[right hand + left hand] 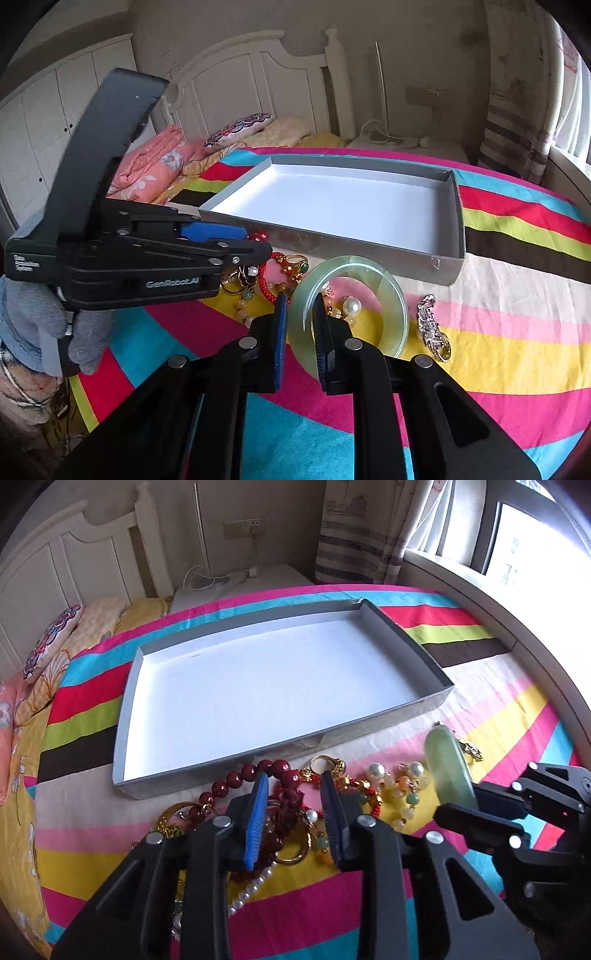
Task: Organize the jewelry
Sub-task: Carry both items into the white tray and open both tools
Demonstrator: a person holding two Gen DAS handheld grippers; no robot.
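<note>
Jade-green bangle (pixel 347 310) is hanging clamped in your right tongs (pixel 301 328) above the bed (pixel 517 332), ready for the empty box (pixel 424 258); your left tongs (pixel 295 794) are straddling the red beads (pixel 258 771), not yet pinching.

Right gripper (pixel 301 332) clamped; left gripper (pixel 293 805) narrowed
</note>
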